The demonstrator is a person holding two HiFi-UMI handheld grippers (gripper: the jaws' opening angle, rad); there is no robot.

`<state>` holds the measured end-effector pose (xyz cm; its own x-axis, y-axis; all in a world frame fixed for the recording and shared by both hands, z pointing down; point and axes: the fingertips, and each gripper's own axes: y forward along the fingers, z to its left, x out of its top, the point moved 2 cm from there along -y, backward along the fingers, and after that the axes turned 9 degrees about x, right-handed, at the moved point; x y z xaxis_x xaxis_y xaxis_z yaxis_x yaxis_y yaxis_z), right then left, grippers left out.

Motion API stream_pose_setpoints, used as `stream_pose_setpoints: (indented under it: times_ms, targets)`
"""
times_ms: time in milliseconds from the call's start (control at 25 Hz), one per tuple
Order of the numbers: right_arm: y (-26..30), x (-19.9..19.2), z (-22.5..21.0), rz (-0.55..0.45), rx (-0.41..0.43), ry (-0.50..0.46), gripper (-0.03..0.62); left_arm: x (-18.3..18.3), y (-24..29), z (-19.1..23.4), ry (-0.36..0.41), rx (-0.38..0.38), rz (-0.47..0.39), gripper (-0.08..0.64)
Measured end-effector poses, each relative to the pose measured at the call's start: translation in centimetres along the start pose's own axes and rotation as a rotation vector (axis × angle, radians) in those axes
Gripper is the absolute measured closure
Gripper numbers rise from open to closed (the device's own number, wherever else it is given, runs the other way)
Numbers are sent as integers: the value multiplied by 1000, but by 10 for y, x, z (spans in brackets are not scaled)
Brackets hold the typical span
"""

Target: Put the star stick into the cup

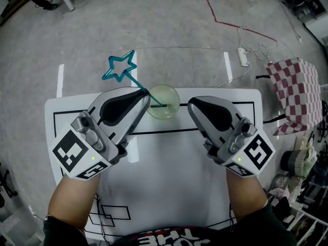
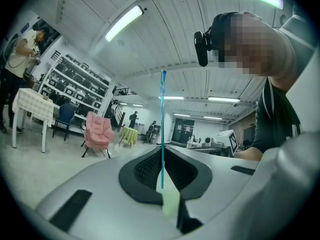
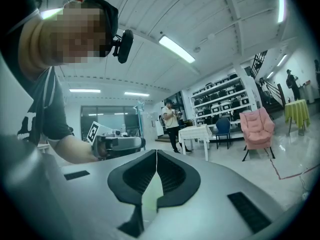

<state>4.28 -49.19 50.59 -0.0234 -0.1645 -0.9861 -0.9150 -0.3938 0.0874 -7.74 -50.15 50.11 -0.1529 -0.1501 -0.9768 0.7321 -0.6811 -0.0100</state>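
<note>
A teal star stick (image 1: pixel 121 67) slants from its star at the upper left down to its lower end, which lies inside the mouth of the pale green cup (image 1: pixel 164 101) on the white table (image 1: pixel 169 173). My left gripper (image 1: pixel 146 94) is shut on the stick's shaft just left of the cup. In the left gripper view the stick (image 2: pixel 162 124) rises straight up from between the closed jaws (image 2: pixel 163 154). My right gripper (image 1: pixel 190 105) sits just right of the cup, shut and holding nothing. The right gripper view shows its jaws (image 3: pixel 156 154) meeting, with the left gripper (image 3: pixel 117 144) and the star (image 3: pixel 139 105) beyond.
Black outlines are marked on the table. On the floor beyond lie a power strip with cables (image 1: pixel 242 56). A stand covered by a red-checked cloth (image 1: pixel 297 94) is at the right, with clutter below it. People, chairs and shelves are far off in the room.
</note>
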Motion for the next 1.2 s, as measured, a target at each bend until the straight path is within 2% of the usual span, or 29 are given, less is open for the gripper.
stream_pose_setpoints:
  times_ms: [400,1200]
  targets:
    - [5,5,2,-6,3,7,558,-3,-2,2,-10,0,23,540]
    - [11,0,6,-11,19,18,558,-7,-4,1,-40,-17,12,538]
